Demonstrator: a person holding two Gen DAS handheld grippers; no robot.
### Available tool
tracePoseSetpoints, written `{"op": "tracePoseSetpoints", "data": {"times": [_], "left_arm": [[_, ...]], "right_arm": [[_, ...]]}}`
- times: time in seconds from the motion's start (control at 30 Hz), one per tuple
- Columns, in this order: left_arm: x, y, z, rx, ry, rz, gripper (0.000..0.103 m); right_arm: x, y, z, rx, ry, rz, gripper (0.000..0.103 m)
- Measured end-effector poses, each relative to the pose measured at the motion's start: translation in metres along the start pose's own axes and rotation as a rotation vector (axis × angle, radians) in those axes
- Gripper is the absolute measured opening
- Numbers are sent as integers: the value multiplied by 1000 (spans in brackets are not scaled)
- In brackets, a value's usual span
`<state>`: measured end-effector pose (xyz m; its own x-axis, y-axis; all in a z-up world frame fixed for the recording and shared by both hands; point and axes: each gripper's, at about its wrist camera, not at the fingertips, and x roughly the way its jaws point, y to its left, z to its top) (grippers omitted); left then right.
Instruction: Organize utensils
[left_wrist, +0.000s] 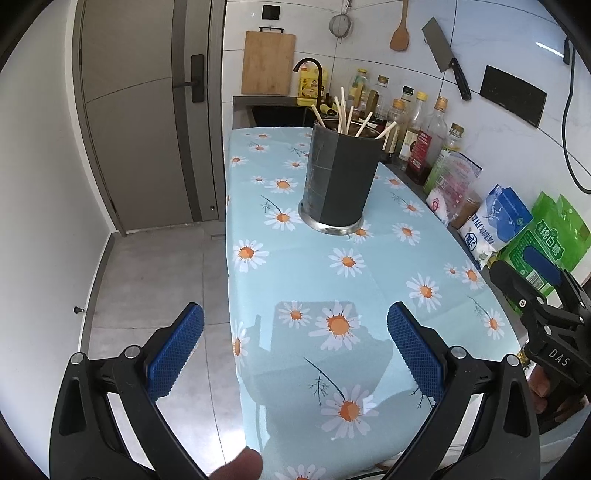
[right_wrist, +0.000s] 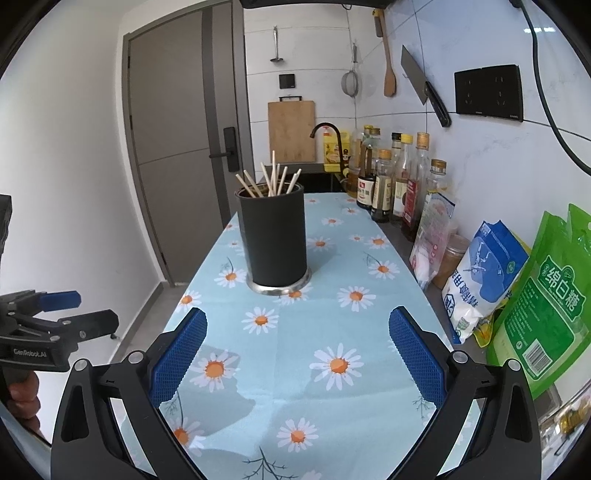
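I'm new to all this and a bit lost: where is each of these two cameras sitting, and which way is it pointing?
Left wrist view: sits on the left claw, looking along the flowered tablecloth at the dark cup of chopsticks; a fingertip shows, with the right claw at its right edge.
Right wrist view: sits on the right claw, facing the same way; the left claw shows at its left edge.
Both share the cup, the tablecloth, the bottles and the door.
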<state>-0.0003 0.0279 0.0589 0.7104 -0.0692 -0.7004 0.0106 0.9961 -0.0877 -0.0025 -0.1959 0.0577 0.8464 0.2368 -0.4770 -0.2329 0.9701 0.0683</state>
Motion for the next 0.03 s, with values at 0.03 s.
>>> {"op": "tracePoseSetpoints", "data": {"times": [0.03], "left_arm": [[0,0,1,3,-1,-1,97]], "right_arm": [[0,0,0,0,0,0,95]]}}
